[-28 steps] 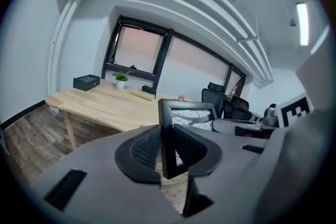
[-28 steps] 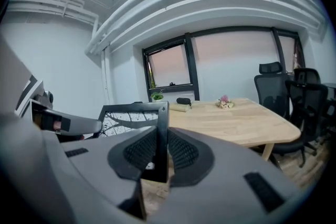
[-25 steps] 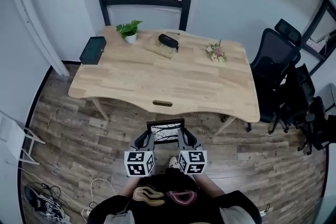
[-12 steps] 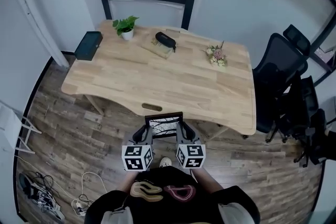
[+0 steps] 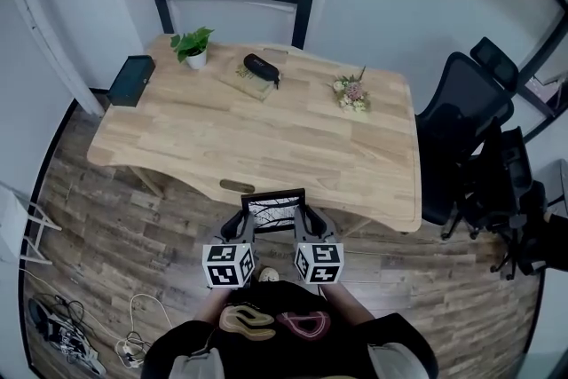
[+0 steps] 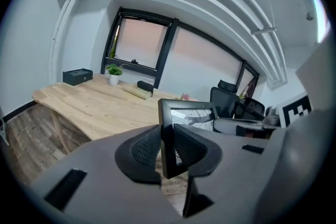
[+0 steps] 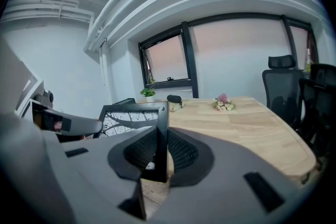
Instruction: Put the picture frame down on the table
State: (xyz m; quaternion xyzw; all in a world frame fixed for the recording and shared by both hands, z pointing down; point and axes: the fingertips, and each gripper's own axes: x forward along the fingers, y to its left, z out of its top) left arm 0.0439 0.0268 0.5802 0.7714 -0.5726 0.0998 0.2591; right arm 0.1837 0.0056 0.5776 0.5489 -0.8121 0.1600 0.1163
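Head view: a picture frame (image 5: 276, 209) is held upright between two tongs, just short of the near edge of the bench (image 5: 266, 138).
The left tongs (image 5: 241, 225) pinch the frame's left side and the right tongs (image 5: 308, 223) pinch its right side; each gripper view shows both jaws pressed on the black edge. The frame hangs over the wooden floor (image 5: 106, 217), not resting on the bench. A potted plant (image 5: 191, 45) and a dark box (image 5: 131, 68) sit by the bench's far left corner. A dark pouch (image 5: 261, 67) lies on a book (image 5: 243, 83) near the far edge, and a bunch of flowers (image 5: 351, 93) lies toward the far right corner. An office chair (image 5: 457, 133) stands off the right edge.
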